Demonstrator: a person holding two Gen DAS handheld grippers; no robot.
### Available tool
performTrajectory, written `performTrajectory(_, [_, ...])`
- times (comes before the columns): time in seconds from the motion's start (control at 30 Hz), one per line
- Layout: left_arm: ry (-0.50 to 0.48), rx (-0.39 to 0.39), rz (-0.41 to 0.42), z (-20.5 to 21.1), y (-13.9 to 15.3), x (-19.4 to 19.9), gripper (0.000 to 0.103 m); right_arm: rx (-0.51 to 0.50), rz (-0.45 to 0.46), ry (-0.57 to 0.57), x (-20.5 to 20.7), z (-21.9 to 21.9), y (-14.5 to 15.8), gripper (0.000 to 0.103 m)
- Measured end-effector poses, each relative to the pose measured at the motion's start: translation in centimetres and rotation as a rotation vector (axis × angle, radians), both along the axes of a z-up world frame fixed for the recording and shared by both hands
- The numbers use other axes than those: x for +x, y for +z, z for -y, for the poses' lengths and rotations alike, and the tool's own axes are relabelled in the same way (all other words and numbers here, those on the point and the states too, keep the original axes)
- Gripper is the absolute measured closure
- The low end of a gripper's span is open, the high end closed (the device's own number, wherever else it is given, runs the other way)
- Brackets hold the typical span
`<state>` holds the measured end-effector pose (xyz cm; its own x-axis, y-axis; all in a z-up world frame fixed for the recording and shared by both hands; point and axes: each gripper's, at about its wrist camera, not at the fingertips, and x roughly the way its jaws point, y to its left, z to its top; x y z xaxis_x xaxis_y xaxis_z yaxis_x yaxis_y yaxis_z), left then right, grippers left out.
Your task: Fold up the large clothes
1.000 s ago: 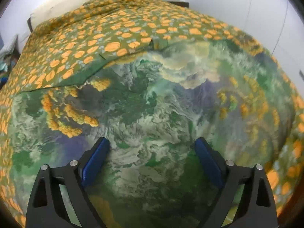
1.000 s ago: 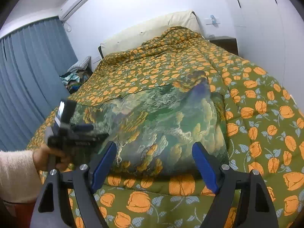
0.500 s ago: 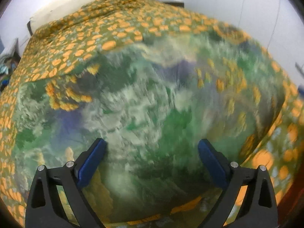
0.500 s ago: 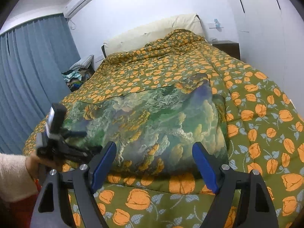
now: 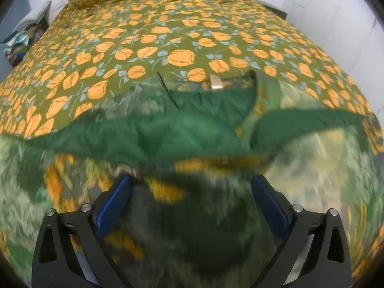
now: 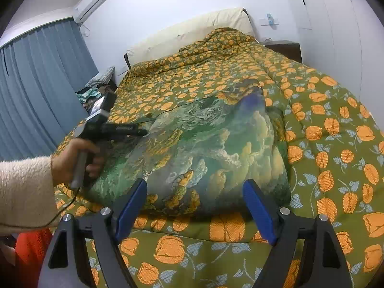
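A large padded garment (image 6: 211, 148) with a green, white and orange landscape print lies folded on the bed. In the left wrist view it is blurred, and its plain green lining (image 5: 192, 132) and a collar label (image 5: 216, 82) show. My left gripper (image 5: 192, 192) hangs just above the cloth with its jaws opening; fabric lies below the blue pads (image 5: 115, 201), which do not press on it. In the right wrist view the left gripper (image 6: 140, 132) is over the garment's left edge, held by a hand (image 6: 76, 160). My right gripper (image 6: 194, 206) stands open at the garment's near edge, holding nothing.
An olive bedspread (image 6: 336, 144) with orange flowers covers the bed. A cream headboard cushion (image 6: 192, 31) stands at the far end and a dark nightstand (image 6: 285, 48) beside it. Blue curtains (image 6: 36, 84) hang at left, with a pile of clothes (image 6: 93, 91) by them.
The left gripper has swung across the garment to its left edge, so the green lining and collar now show. Its jaws have widened. The right gripper has stayed put.
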<state>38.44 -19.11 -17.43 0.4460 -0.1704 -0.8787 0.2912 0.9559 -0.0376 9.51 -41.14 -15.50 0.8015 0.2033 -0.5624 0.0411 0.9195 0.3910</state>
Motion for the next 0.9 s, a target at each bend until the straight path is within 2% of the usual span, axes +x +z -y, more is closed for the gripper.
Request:
performTrajectory(0.13, [0.0,0.019,-0.005,0.5,-0.3,0.5,0.0,0.019,-0.014,-0.005,0.6,0.4,-0.5,0.022])
performTrajectory(0.2, [-0.004,0.005,0.007,0.2,0.2,0.1,0.001,0.028,-0.021,-0.012,0.9,0.7,-0.8,0.022])
performTrajectory(0.37, [-0.027,-0.108,0.028,-1.9,3.3,-3.2,0.004,0.073,-0.026,-0.065,0.9,2.1,-1.1,0.02])
performTrajectory(0.47, [-0.109,-0.119,0.072,-2.5,4.9,-6.8,0.004,0.144,-0.038,-0.151,0.3,4.4,-1.8,0.016])
performTrajectory(0.63, [-0.33,-0.173,0.151,-1.5,6.5,-14.4,0.003,0.34,-0.08,-0.265,0.7,8.7,-4.2,0.015])
performTrajectory(0.7, [-0.437,-0.17,0.167,0.4,6.0,-16.7,0.003,0.425,-0.104,-0.262,2.2,10.1,-5.2,0.015])
performTrajectory(0.77, [-0.49,-0.14,0.153,2.2,4.8,-17.5,0.003,0.449,-0.119,-0.25,3.7,10.7,-5.7,0.014])
performTrajectory(0.87, [-0.505,-0.098,0.036,4.4,1.2,-16.5,0.002,0.449,-0.155,-0.19,6.7,11.1,-6.5,0.012])
performTrajectory(0.9, [-0.508,-0.091,0.032,4.6,0.6,-16.4,0.001,0.434,-0.174,-0.178,7.8,11.1,-6.7,0.012])
